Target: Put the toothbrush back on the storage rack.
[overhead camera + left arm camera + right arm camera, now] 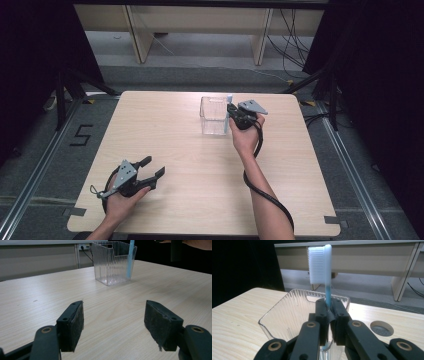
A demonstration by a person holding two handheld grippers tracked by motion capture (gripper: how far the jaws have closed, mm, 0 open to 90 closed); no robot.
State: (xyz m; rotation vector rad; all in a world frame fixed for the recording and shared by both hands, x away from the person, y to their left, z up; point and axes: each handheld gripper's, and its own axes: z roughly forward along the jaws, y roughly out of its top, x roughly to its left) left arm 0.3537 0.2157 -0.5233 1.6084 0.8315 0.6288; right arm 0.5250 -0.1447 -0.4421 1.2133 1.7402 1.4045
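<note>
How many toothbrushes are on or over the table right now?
1. The blue-handled toothbrush with white bristles stands upright, head up, clamped in the right gripper at the clear ribbed plastic container. None shows inside it.

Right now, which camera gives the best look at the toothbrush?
The right gripper view: the toothbrush stands upright and close, white bristles clear, its blue handle clamped in the right tongs. The left gripper view shows a blue strip beside the clear container. The high view shows it small at the container's right edge.
</note>
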